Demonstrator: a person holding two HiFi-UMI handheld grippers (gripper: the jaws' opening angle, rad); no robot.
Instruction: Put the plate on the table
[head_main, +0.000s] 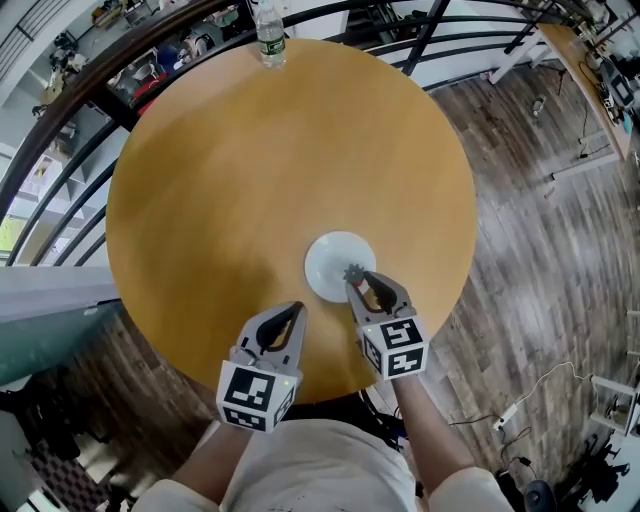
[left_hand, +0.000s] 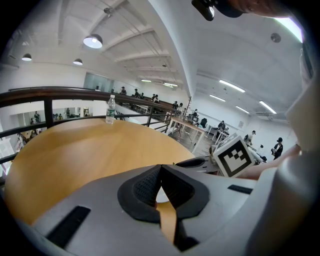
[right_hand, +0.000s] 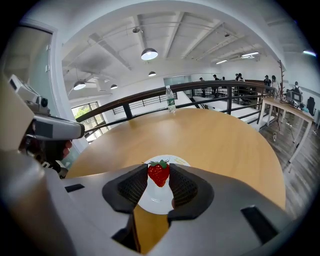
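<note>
A small white plate (head_main: 333, 262) lies on the round wooden table (head_main: 250, 180), near its front edge. My right gripper (head_main: 359, 280) hovers over the plate's near rim, shut on a red strawberry (right_hand: 158, 173) with green leaves (head_main: 353, 273). In the right gripper view the plate (right_hand: 156, 200) shows below the berry, between the pads. My left gripper (head_main: 297, 309) is shut and empty, held over the table's front edge, left of the plate. In the left gripper view its pads (left_hand: 172, 187) meet at the tips.
A clear water bottle (head_main: 269, 38) stands at the table's far edge, seen too as a bottle (left_hand: 110, 110) in the left gripper view and a bottle (right_hand: 171, 99) in the right. A dark curved railing (head_main: 60, 120) rings the far side. Wood floor (head_main: 540, 250) lies to the right.
</note>
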